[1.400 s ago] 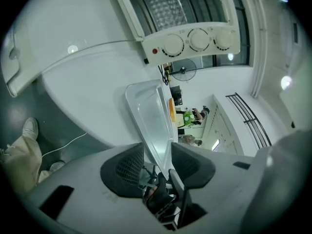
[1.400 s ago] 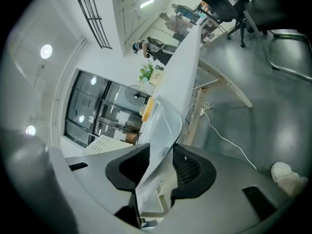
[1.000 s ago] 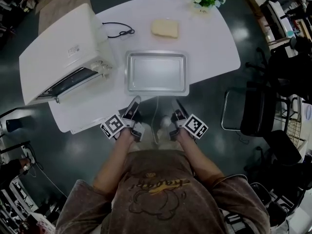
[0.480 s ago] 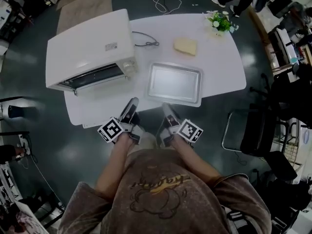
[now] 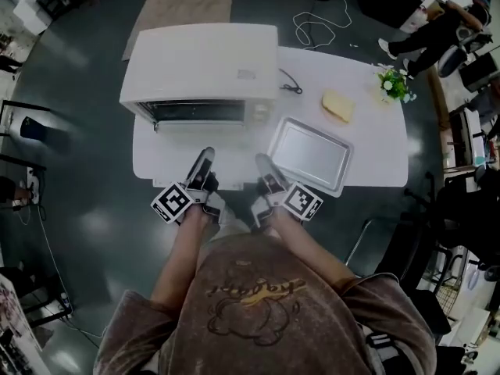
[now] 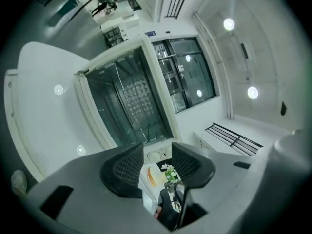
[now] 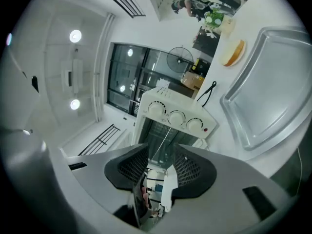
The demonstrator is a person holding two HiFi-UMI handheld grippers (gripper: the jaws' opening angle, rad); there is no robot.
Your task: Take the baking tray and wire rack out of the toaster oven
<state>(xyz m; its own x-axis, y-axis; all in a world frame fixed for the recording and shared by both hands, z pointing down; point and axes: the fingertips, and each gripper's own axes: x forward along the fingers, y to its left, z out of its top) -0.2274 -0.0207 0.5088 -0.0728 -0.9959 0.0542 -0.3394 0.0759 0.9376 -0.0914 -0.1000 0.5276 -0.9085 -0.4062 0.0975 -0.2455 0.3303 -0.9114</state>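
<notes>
The white toaster oven (image 5: 203, 65) stands at the table's back left, its dark front (image 5: 199, 112) facing me. The wire rack (image 6: 137, 94) shows as a mesh inside it in the left gripper view. The empty silver baking tray (image 5: 308, 154) lies on the white table (image 5: 375, 162) to the oven's right, also seen as the tray (image 7: 273, 96) in the right gripper view. My left gripper (image 5: 203, 165) hovers open in front of the oven, a little apart from it. My right gripper (image 5: 264, 170) is open beside the tray's near left corner. Nothing is between either pair of jaws.
A slice of bread (image 5: 337, 105) and a small potted plant (image 5: 393, 84) sit at the table's back right. The oven's cord (image 5: 291, 84) trails behind it. Oven knobs (image 7: 176, 116) face the right gripper. A person (image 5: 437, 30) stands far right, chairs (image 5: 406, 256) nearby.
Both grippers have shifted left from in front of the tray toward the oven's front and risen. The head view swung, so oven and table now sit centred. Jaws stayed open.
</notes>
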